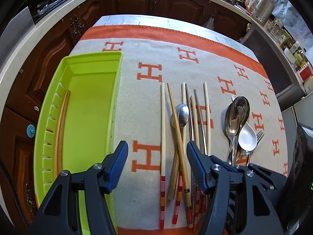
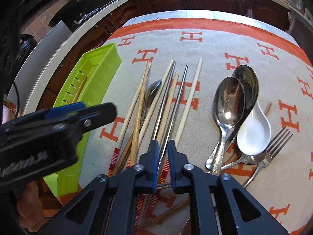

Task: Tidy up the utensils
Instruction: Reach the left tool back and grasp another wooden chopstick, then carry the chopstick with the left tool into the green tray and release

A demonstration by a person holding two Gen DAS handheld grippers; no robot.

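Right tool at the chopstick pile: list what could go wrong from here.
1. The right tool has narrowed around metal chopsticks lying against wooden chopsticks; it may lift several or only one.
2. Crossed sticks over the buried spoon could drag and scatter.
3. The open left tool hovers close; the two could collide.

The left wrist view looks steeply down along its own tongs from close above the tabletop's near edge, with the green tray at its left and the chopsticks straight ahead. The right wrist view sits a little to the right and as near, facing the same way over the chopsticks and spoons, with the left tongs at its left edge. Both share the tray, chopsticks, spoons, the patterned cloth and the dark cabinets beyond.
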